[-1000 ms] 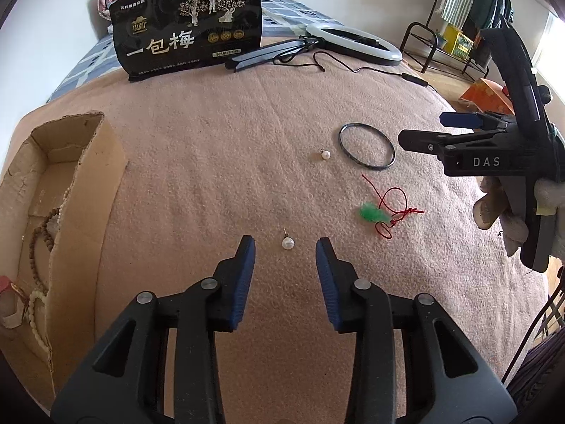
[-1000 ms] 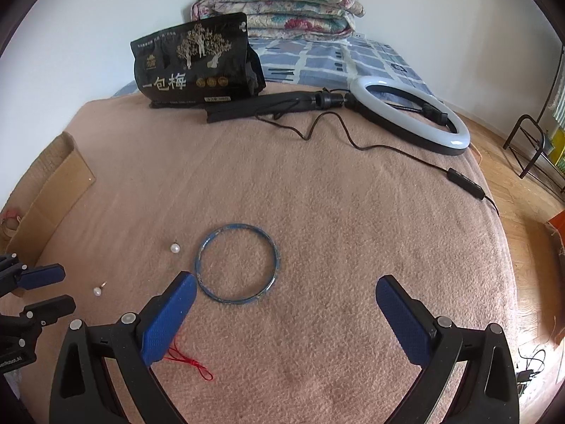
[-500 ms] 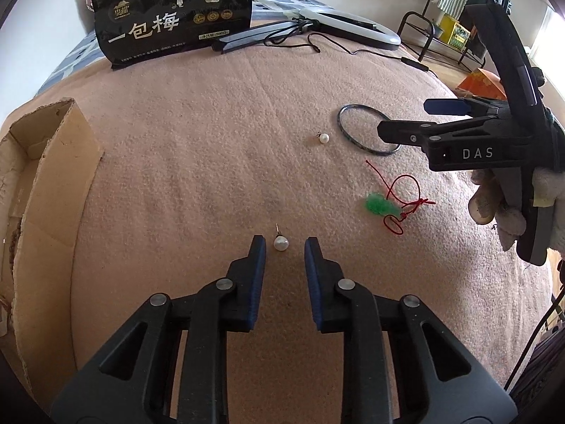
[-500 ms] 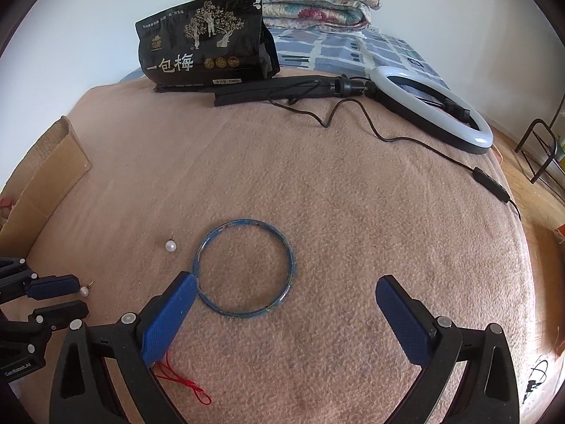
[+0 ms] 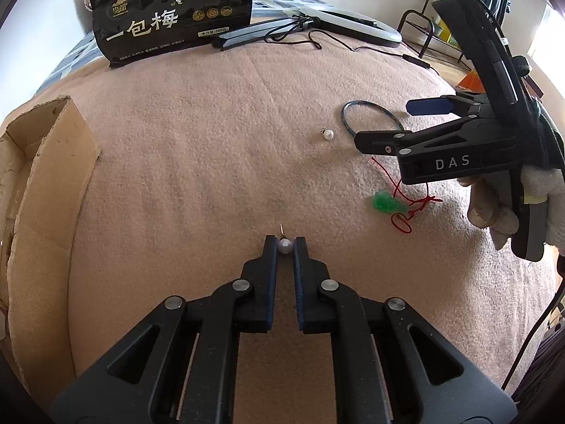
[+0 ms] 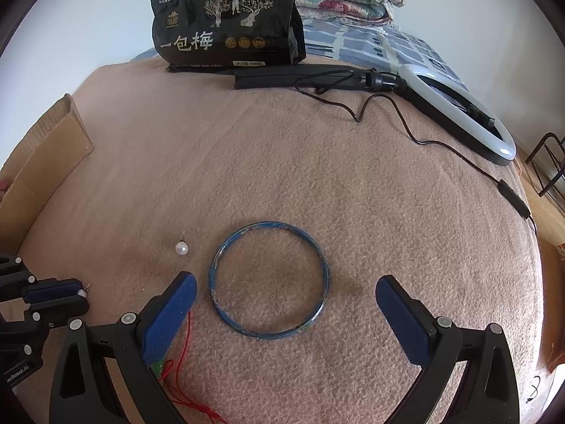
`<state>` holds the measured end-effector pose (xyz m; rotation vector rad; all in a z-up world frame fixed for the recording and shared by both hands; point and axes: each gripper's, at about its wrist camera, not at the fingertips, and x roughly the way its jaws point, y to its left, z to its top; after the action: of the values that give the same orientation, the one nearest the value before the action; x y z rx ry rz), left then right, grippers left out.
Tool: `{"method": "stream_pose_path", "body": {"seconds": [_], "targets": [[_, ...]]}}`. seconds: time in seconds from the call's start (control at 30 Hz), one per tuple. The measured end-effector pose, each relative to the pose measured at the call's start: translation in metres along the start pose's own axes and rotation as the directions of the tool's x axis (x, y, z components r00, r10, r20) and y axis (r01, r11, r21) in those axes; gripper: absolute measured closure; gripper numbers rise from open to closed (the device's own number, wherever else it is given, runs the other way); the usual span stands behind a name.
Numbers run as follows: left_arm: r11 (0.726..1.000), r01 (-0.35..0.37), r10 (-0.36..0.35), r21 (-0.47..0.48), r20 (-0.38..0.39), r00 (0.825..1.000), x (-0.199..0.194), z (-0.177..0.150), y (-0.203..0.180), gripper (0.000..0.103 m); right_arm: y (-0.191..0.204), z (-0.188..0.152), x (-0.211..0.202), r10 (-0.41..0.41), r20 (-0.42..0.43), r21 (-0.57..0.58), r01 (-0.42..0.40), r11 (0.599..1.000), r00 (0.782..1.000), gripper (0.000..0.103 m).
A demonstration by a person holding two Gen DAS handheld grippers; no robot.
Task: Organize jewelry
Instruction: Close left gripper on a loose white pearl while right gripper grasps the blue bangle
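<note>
Since a second ago the left gripper [image 5: 285, 245] has narrowed from a wide gap to a thin one, and its fingers [image 5: 270, 265] now pinch the near pearl [image 5: 285, 246] at their very tips. That pearl is a small, round, glossy white bead with a short gold post; the post sticks out past the fingertips, pointing away from the gripper along the line of the fingers. Everything lies on a bed under a nubby, peach-pink fleece blanket [image 5: 212, 148].

The right gripper [image 6: 286, 304] stands wide open, its blue, ribbed pads [image 6: 402, 318] flanking a thin, round blue bangle [image 6: 270, 280] with worn, chipped paint. The bangle lies flat between the two fingers, nearer the left one. A second pearl [image 6: 182, 248] sits just ahead of the left fingertip, beside the bangle but apart from it, its stub pointing away. Red cord [image 5: 406, 194] with a green charm [image 5: 386, 204] loops beneath the right gripper. A corrugated cardboard box [image 5: 46, 190] stands well left of the left fingers.
</note>
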<state>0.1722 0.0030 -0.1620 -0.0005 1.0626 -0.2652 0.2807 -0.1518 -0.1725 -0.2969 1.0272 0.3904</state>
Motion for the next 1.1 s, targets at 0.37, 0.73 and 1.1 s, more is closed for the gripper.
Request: {"method": "stream_pose_path", "body": {"seconds": [0.37, 0.73, 1.1], "targets": [[1.0, 0.003, -0.003, -0.006, 0.003, 1.0, 0.0, 0.0, 0.0, 0.096, 0.002, 0.0, 0.005, 0.043, -0.029, -0.01, -0.044, 0.999, 0.999, 0.025], [1.0, 0.003, -0.002, -0.003, 0.027, 1.0, -0.005, 0.0, -0.001, 0.096, 0.003, -0.002, -0.001, 0.055, -0.021, -0.002, -0.055, 0.998, 0.998, 0.03], [1.0, 0.014, -0.013, 0.0, 0.075, 0.997, -0.025, 0.001, -0.006, 0.096, -0.001, -0.003, -0.022, 0.051, 0.005, 0.023, -0.051, 0.998, 0.999, 0.03]]}}
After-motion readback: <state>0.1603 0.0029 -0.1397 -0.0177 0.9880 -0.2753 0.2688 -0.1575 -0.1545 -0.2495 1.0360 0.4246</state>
